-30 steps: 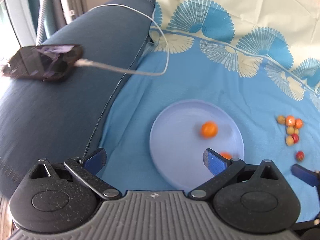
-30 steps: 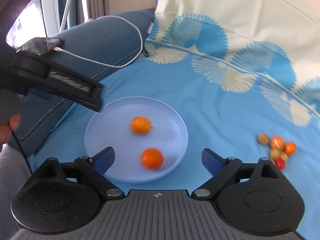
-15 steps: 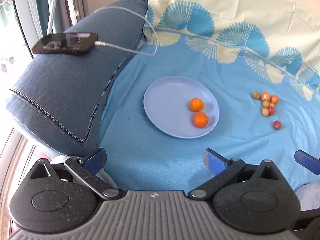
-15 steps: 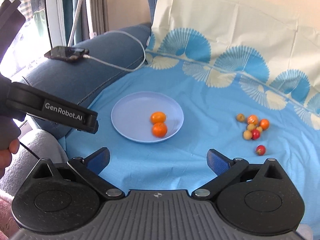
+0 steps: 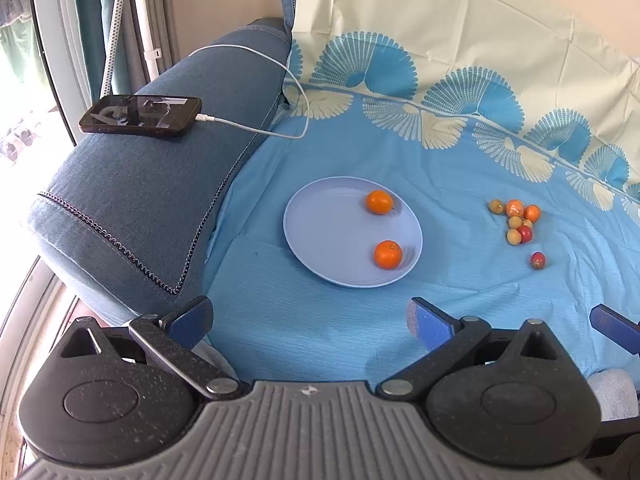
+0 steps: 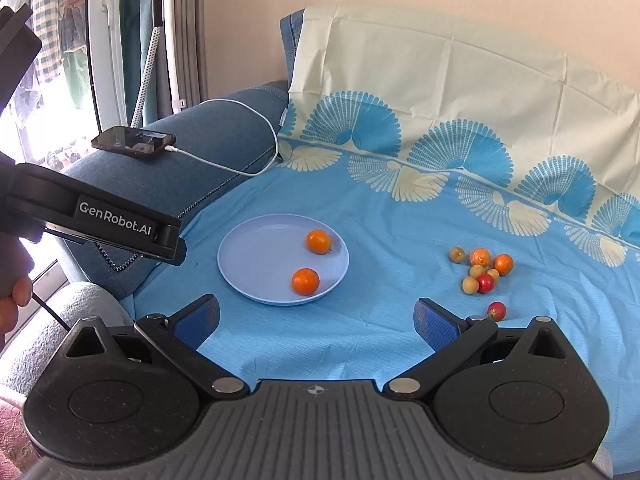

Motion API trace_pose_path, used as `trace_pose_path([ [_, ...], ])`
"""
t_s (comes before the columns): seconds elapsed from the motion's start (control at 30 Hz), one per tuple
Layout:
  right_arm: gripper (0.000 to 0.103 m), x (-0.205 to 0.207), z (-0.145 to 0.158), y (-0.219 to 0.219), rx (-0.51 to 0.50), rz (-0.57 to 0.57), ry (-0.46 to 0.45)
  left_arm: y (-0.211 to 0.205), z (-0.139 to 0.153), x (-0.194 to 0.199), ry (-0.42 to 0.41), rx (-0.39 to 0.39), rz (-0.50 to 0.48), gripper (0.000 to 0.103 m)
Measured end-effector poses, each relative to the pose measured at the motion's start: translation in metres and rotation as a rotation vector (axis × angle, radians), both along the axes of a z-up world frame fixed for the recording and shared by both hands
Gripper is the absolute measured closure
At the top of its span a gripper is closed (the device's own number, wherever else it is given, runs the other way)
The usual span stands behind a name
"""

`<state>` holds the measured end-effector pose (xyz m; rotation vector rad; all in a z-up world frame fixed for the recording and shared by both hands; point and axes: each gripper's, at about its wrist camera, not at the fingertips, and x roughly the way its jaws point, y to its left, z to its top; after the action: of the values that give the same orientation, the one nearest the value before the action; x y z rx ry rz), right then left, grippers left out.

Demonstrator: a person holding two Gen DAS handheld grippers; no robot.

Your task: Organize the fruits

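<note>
A pale blue plate (image 5: 320, 232) (image 6: 256, 260) lies on the blue sheet and holds two oranges, one at the far side (image 5: 379, 201) (image 6: 318, 241) and one at the near side (image 5: 387, 254) (image 6: 305, 281). To its right lies a cluster of small orange, yellow and red fruits (image 5: 516, 220) (image 6: 482, 270), with one red fruit (image 5: 538, 260) (image 6: 496, 311) apart in front. My left gripper (image 5: 310, 318) is open and empty, held back from the plate. My right gripper (image 6: 316, 318) is open and empty, also well short of the plate.
A dark phone (image 5: 140, 115) (image 6: 134, 141) with a white cable (image 5: 280, 68) rests on the blue sofa arm (image 5: 152, 200) at the left. The left gripper's body (image 6: 100, 216) crosses the left of the right wrist view. A cream and blue patterned cloth (image 6: 440, 100) covers the backrest.
Both grippers have pulled back and up from the plate, which now looks smaller and farther. The two oranges have rolled apart on the plate. Both grippers stay open.
</note>
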<state>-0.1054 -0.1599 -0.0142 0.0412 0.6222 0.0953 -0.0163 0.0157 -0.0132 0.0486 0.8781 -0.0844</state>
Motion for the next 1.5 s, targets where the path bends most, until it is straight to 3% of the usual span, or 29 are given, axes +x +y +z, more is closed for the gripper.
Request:
trace_pose_path([
  [1.07, 0.001, 0.017, -0.015, -0.007, 0.034, -0.012, 0.042, -0.005, -0.009, 0.024, 0.062, 0.022, 0.016, 0.0],
  [1.33, 0.001, 0.027, -0.032, -0.048, 0.064, -0.136, 0.05, -0.039, -0.018, 0.054, 0.119, 0.048, -0.017, 0.0],
  [1.5, 0.001, 0.04, -0.055, -0.098, 0.023, -0.27, 0.043, -0.08, -0.025, 0.079, 0.119, 0.082, -0.066, 0.0],
])
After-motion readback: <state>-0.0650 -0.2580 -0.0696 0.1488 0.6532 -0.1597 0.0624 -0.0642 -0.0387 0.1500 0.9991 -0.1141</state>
